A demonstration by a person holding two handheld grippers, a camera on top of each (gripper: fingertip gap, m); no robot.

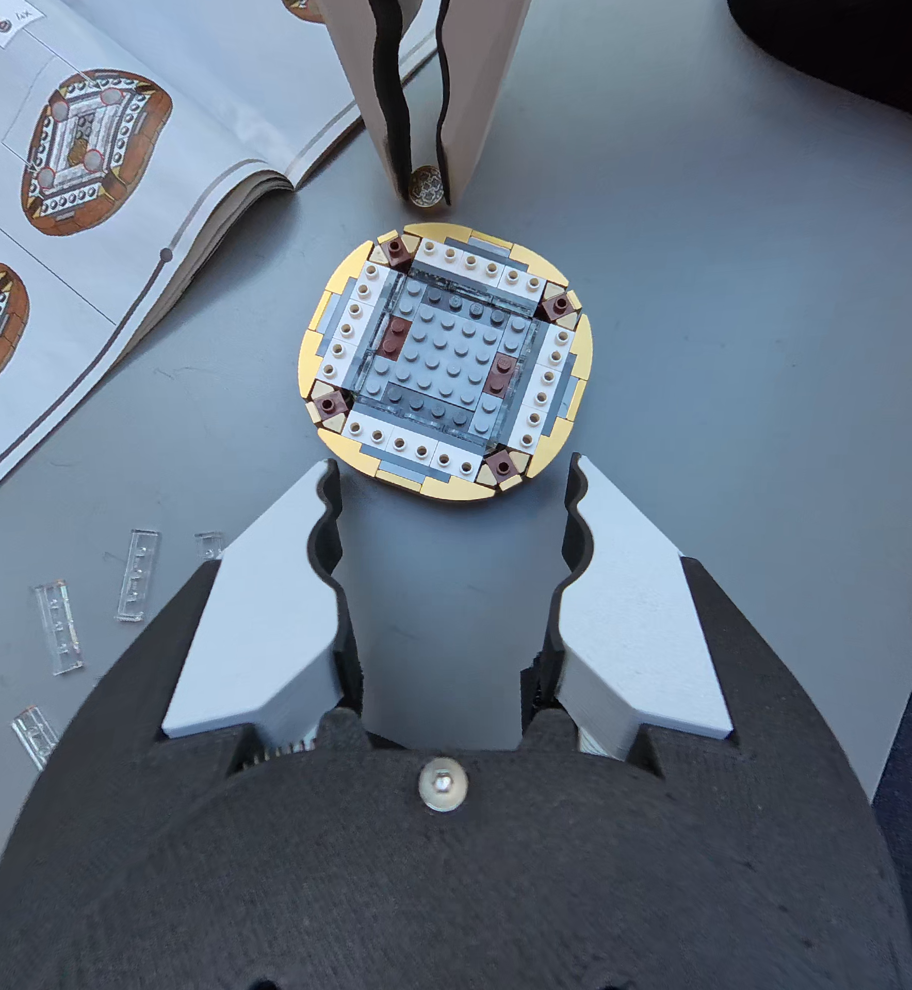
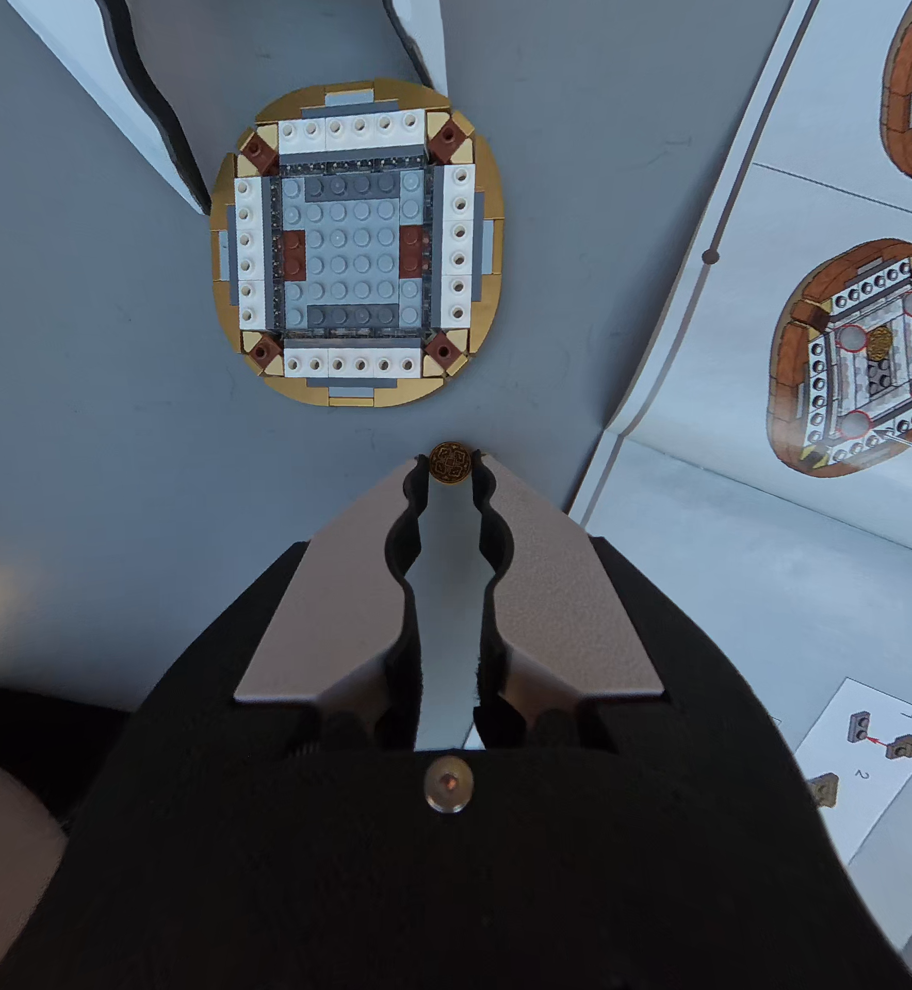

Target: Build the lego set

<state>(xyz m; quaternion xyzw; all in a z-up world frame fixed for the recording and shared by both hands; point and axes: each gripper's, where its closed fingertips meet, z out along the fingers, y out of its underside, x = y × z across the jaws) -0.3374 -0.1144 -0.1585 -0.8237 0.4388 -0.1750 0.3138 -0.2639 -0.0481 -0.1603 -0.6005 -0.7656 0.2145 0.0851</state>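
While the round lego build [image 1: 446,361] lies flat on the grey table [image 1: 711,375], the right gripper [image 2: 449,465] pinches a small round gold piece [image 2: 449,464] just beside its far edge. On the near side waits the left gripper [image 1: 454,482], jaws wide with nothing between them. An open instruction book [image 1: 95,214] lies far left, and clear flat pieces [image 1: 137,576] lie near left.

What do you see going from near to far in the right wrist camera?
Right gripper pinching a small round gold tile → round gold-rimmed lego build → left gripper's fingers at the top.
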